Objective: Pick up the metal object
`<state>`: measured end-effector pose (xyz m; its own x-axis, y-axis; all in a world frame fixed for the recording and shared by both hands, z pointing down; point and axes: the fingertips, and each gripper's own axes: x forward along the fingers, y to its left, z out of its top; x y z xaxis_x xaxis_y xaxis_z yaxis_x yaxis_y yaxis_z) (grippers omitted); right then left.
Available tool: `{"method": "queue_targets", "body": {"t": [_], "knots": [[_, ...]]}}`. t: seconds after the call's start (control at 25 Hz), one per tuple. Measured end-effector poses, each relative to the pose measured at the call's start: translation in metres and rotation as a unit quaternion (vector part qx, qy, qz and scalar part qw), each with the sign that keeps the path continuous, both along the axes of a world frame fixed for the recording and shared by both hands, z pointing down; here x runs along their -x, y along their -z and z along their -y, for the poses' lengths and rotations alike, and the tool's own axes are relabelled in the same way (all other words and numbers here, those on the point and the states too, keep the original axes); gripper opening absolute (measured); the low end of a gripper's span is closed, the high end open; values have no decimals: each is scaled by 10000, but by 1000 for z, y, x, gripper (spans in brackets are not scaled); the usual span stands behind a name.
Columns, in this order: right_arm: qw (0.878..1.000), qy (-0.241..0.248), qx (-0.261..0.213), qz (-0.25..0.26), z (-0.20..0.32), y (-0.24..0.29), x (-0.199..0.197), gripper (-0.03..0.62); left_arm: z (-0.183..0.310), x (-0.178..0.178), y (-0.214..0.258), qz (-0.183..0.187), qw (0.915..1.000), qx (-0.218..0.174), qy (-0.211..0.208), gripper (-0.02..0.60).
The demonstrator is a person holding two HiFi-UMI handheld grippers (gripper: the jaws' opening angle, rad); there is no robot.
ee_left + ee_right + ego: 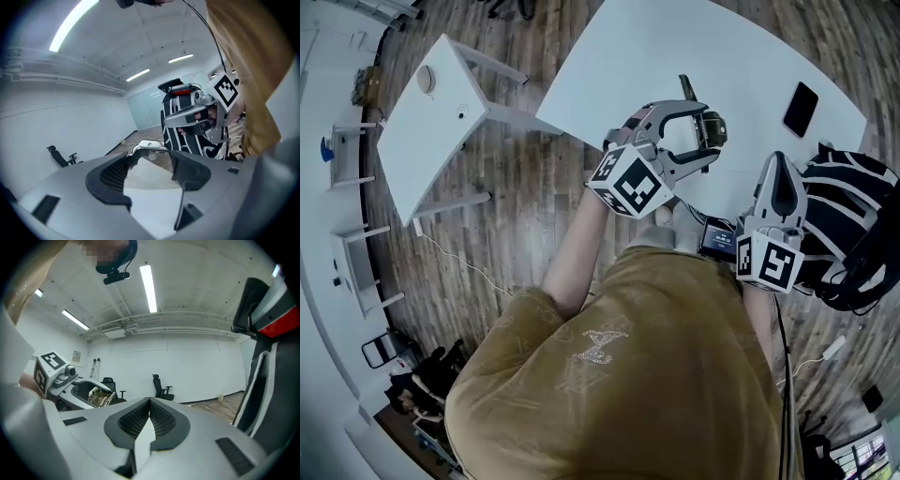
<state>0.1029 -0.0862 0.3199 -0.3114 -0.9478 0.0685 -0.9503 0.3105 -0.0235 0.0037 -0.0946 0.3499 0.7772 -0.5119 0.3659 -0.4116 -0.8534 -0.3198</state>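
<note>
In the centre of the head view, the left tool (711, 134) grips the metal object (715, 122) at the tips of its widely spread jaws. The tool points a little downward and away from the person, and the object seems lifted clear of the white table (675, 47), so I judge the pick-up step as nearly done. At the right, the right tool (780, 169) has its jaws pressed together on nothing and points about level. The next move asks mainly for a steady grip, because an object held at the very tips could slip.
</note>
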Motion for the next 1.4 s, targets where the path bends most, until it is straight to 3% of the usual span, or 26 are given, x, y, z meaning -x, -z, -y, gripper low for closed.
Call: {"method": "queue_targets", "body": {"t": [0.24, 0.6, 1.4], "knots": [[9987, 60, -353, -359, 9, 15, 2, 11, 0, 10, 28, -691, 9969, -44, 383, 294], [9993, 96, -313, -158, 10, 16, 1, 9, 4, 13, 62, -1575, 9857, -165, 577, 294], [9991, 328, -198, -189, 5, 14, 7, 8, 7, 12, 69, -1825, 9809, -50, 673, 293]]}}
